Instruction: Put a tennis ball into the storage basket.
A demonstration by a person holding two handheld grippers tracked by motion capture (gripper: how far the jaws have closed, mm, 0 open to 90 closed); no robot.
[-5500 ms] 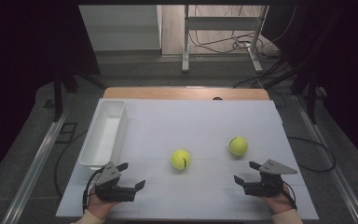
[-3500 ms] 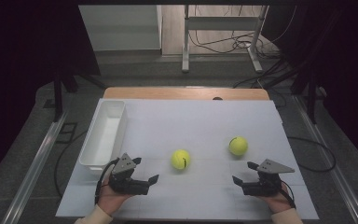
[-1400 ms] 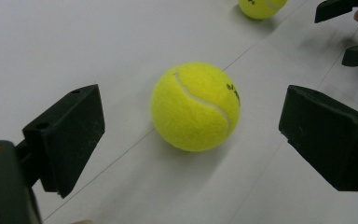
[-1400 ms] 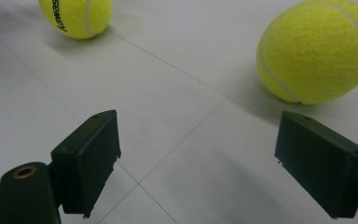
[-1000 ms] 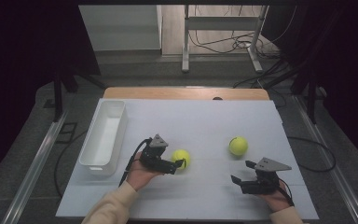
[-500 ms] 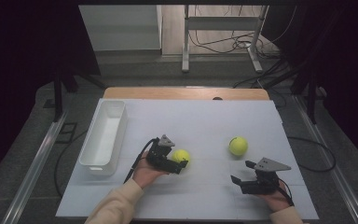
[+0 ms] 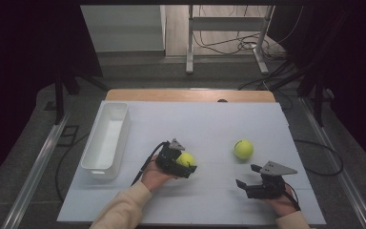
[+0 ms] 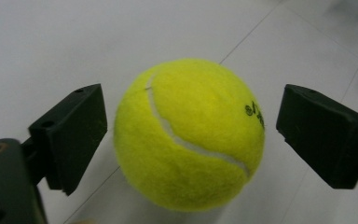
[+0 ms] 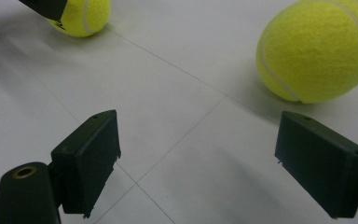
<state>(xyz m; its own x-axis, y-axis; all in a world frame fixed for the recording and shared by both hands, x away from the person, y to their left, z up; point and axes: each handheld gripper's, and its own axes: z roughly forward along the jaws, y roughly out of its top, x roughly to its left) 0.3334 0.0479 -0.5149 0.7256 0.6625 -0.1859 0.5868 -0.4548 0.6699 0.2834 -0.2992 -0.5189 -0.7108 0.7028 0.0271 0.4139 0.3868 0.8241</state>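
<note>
Straddling a fuzzy yellow tennis ball (image 8: 189, 135), the left claw (image 7: 183, 164) has its two black jaws spread wide, one at the ball's 9 o'clock and the other at its 3 o'clock in the left gripper view, with a thin gap of pale surface showing on each side, so neither jaw touches the felt. That ball sits on the white counter (image 7: 205, 119) near its middle in the high view, just at the tip of the left claw, whose hand and cream sleeve (image 7: 121, 207) reach in from 6 o'clock.

A second yellow tennis ball (image 7: 243, 149) lies at about 3 o'clock from the first, well apart from it. The right claw (image 7: 248, 179) rests low on the counter at about 5 o'clock from this second ball, jaws likewise spread and with nothing between them. In the right gripper view the second ball sits beyond the jaws toward 1 o'clock, and the first ball toward 11 o'clock.

A long white rectangular plastic tray (image 7: 106, 138) lies along the counter's left edge, at 9 o'clock from the left claw.
</note>
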